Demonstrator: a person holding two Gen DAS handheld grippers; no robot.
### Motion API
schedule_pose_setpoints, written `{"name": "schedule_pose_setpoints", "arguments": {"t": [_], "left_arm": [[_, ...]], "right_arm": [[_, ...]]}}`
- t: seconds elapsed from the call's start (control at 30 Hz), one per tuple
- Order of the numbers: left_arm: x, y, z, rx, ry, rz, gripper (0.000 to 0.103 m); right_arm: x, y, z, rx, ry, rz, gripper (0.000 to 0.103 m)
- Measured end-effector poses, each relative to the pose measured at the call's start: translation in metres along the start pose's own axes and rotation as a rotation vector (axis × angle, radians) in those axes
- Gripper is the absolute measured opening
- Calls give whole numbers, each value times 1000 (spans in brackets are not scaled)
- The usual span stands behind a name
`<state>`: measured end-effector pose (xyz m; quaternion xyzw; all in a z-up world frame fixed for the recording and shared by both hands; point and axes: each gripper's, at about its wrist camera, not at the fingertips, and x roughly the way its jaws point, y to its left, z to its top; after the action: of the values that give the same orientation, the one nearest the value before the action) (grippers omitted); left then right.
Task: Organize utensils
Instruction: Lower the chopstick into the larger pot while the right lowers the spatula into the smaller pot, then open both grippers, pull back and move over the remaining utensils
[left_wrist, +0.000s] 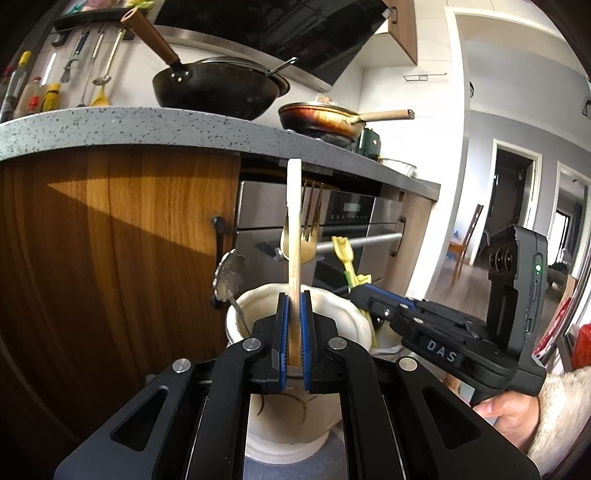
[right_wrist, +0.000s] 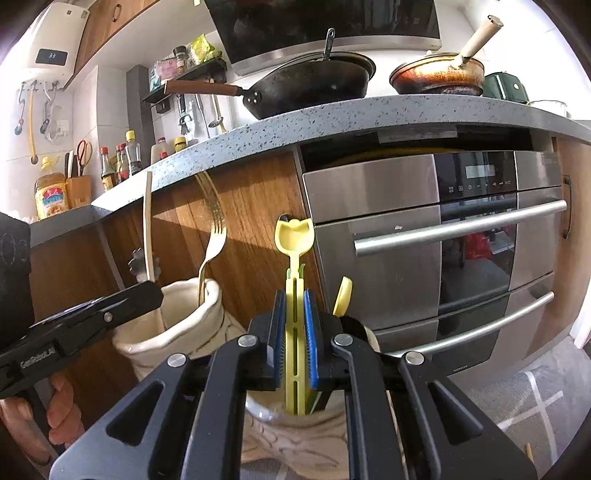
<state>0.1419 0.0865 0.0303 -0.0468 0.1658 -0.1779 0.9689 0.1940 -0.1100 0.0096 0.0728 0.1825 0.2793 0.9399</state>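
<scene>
My left gripper (left_wrist: 294, 317) is shut on a flat pale wooden utensil (left_wrist: 293, 221) that stands upright over a cream ceramic holder (left_wrist: 343, 314). In that holder stand a gold fork (left_wrist: 312, 221) and a silver flower-headed spoon (left_wrist: 229, 277). My right gripper (right_wrist: 294, 317) is shut on a yellow-green plastic spoon with a tulip-shaped head (right_wrist: 294, 236), upright above a second cream holder (right_wrist: 295, 439). A second yellow utensil (right_wrist: 343, 291) pokes up beside it. The left gripper (right_wrist: 151, 291) shows at the left of the right wrist view, at the first holder (right_wrist: 184, 314).
A wooden cabinet door (left_wrist: 110, 240) and a steel oven (right_wrist: 443, 240) with bar handles stand right behind the holders. The speckled countertop edge (right_wrist: 332, 114) overhangs above, carrying a black wok (right_wrist: 314, 88) and a frying pan (right_wrist: 439, 74). A hand (left_wrist: 509, 413) holds the right gripper.
</scene>
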Motion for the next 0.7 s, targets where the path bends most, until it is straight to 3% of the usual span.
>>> {"name": "schedule_pose_setpoints", "arguments": {"t": [0.1,0.23,0.37,0.43,0.47,0.57,0.67,0.7], "left_arm": [[0,0,1,-8,5,-5,8],[-2,-2,1,-17,-1,7,20],[-6,-5,4,-19,-2,23,25],[-11,-7,6,-23,-5,34,38],[-15,-8,8,-24,-8,37,39],[-26,-15,12,-16,-14,52,43],[-38,-24,14,-5,-18,70,56],[-42,-28,15,1,-15,80,61]], "right_arm": [[-6,-1,-2,-1,21,-2,10],[-11,-4,-5,7,45,-8,10],[-16,-5,-4,13,60,-6,13],[-23,-4,-2,9,62,-3,25],[-28,-3,0,9,58,-5,30],[-43,-4,6,9,63,-23,32],[-61,-6,11,15,86,-49,51],[-67,-8,12,17,94,-58,52]]}}
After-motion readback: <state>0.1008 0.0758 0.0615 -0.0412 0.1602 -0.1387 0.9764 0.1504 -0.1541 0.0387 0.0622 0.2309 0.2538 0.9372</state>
